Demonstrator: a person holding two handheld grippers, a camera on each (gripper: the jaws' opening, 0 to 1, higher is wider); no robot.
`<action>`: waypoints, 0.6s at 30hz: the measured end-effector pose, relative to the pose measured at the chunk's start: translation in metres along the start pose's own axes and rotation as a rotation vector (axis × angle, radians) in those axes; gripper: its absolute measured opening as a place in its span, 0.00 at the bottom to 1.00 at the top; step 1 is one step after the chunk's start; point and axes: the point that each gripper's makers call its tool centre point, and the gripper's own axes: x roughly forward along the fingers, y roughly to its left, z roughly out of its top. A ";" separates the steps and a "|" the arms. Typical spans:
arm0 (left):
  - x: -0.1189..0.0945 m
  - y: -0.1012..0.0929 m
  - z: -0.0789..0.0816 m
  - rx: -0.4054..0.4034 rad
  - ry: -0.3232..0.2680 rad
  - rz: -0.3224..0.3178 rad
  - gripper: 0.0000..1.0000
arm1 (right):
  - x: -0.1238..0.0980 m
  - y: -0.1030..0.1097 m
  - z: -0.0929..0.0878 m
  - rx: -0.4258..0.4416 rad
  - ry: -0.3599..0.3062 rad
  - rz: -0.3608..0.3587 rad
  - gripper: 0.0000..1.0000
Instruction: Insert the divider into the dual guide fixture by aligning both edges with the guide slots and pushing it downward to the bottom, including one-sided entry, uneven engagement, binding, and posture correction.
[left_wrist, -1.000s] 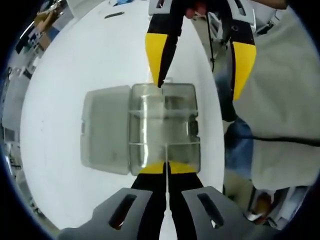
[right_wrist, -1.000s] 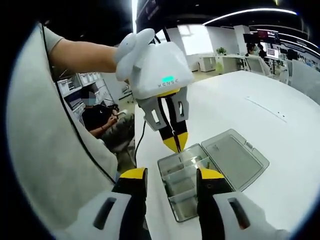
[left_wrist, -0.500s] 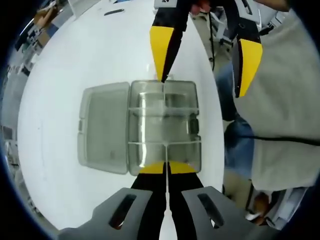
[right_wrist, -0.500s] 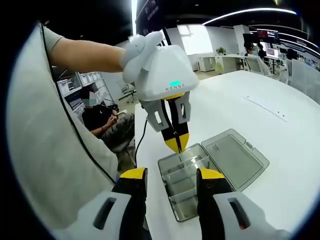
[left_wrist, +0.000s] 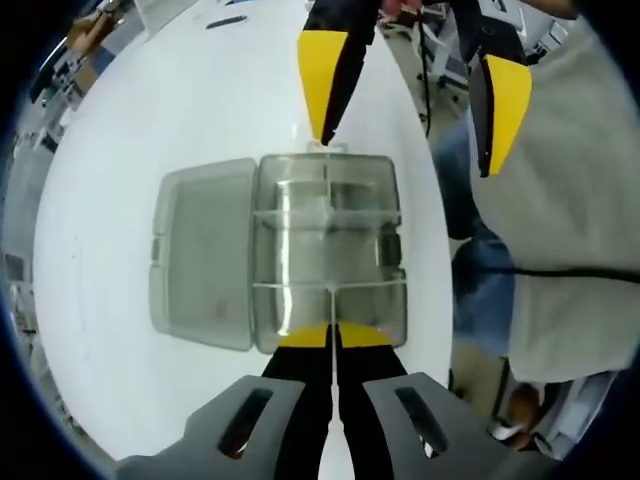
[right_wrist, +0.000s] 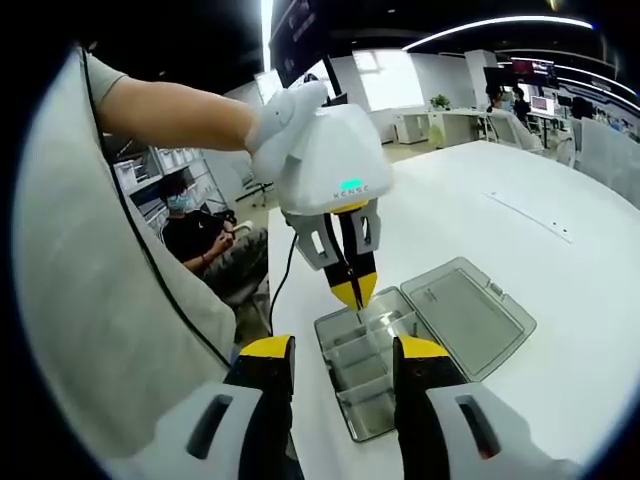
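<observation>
- A big white table (right_wrist: 560, 190) fills the room's near side.
- The clear box (left_wrist: 328, 252) sits on it, lid flat open.
- The left gripper (left_wrist: 332, 333), tips pressed together, pinches the thin divider (left_wrist: 331, 303) right above the box.
- The right gripper (right_wrist: 338, 362) is spread apart over the box's other end.

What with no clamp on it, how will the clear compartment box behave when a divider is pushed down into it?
Probably light and apt to slide: the clear box looks like thin plastic sitting loose on a smooth white table. Its open lid lies flat alongside, so tipping seems unlikely. The thin walls may flex under an off-centre push.
</observation>
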 end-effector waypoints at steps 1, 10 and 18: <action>0.001 0.000 0.000 -0.002 0.001 -0.001 0.00 | 0.000 0.000 0.000 -0.001 0.000 0.000 0.35; 0.007 0.001 -0.003 -0.011 -0.001 -0.004 0.00 | -0.001 0.000 0.000 -0.002 0.001 -0.001 0.36; 0.014 0.000 -0.004 -0.010 0.002 -0.001 0.00 | -0.001 0.001 -0.002 0.001 0.005 -0.002 0.36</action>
